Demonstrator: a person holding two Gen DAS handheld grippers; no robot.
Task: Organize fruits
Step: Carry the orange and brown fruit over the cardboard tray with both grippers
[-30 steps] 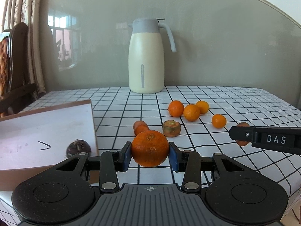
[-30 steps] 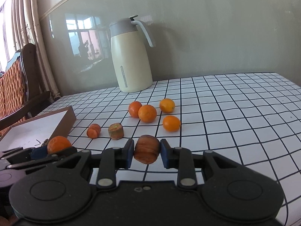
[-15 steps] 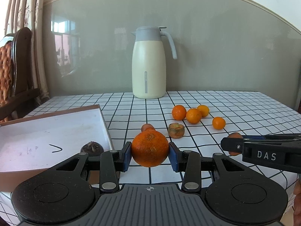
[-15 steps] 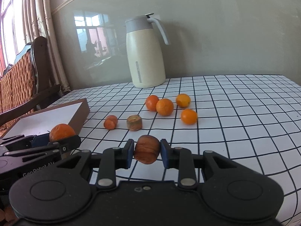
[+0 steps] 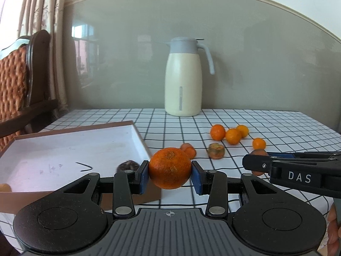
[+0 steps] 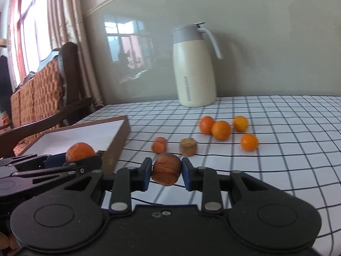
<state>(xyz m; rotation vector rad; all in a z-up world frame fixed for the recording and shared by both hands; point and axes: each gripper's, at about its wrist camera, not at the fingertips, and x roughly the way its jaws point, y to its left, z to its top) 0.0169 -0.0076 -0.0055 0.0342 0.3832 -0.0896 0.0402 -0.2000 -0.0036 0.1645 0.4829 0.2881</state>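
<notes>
Left gripper [image 5: 169, 176]: closed on a big orange [image 5: 169, 167]; both blue pads press its sides, and I hold it above the table, just beside the near right corner of the box.
Right gripper [image 6: 166, 173]: closed on a brown fruit [image 6: 166, 168]; I hold it clear of the cloth, to the right of the box.
Box [image 5: 136, 134]: shallow, brown outside and white inside, at the left side of the table; this is my landmark.
Dark fruit [image 5: 127, 166]: lies inside the box, near its right wall.
Small oranges [image 5: 233, 136]: four of them on the table well to the right of the box; three close together, one apart and nearer to me.
Cut pieces: an orange-red piece [image 6: 159, 144] and a greenish-brown stub [image 6: 188, 147] lie between the box and the small oranges.
Jug [image 5: 183, 76]: cream with grey lid, upright, behind the box and to its right, at the wall.
Table [image 6: 277, 149]: covered with white cloth with black grid.
</notes>
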